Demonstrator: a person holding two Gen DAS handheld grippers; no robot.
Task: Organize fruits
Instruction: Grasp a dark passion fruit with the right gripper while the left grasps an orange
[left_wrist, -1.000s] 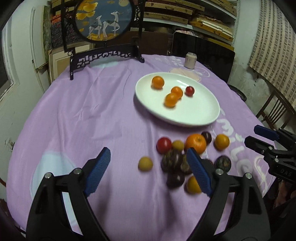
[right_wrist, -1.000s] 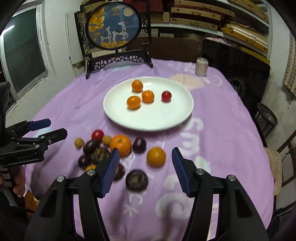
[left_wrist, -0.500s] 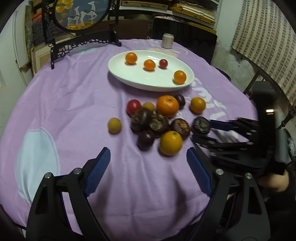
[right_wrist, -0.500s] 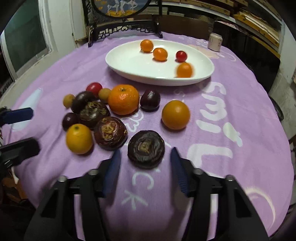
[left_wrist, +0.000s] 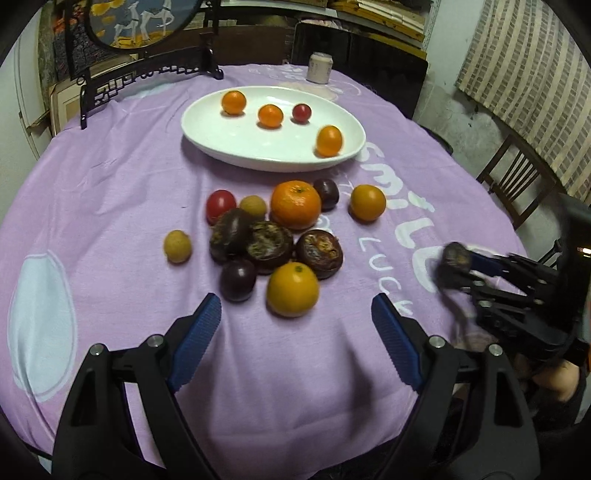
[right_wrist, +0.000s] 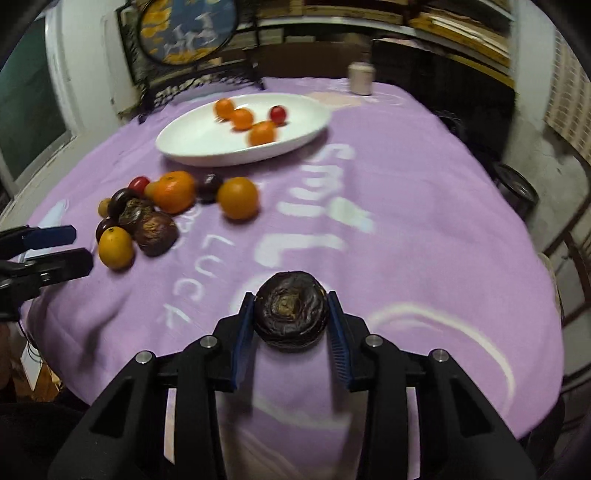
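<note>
Right gripper is clamped on a dark, wrinkled round fruit, its blue-padded fingers pressed against both sides, and it holds the fruit above the near part of the purple tablecloth, right of the white lettering. Left gripper stands spread wide with nothing between its blue pads, just near of a smooth yellow-orange citrus at the near edge of the loose fruit cluster. That cluster (a large ribbed orange mandarin, a red tomato-like fruit, several dark purple fruits and small tan ones) lies on the cloth near of the white oval plate. On the plate sit three small orange fruits and one small red fruit; the rightmost orange one is blurred, close to the plate's right rim. A pale cylindrical jar stands at the far edge of the table.
</note>
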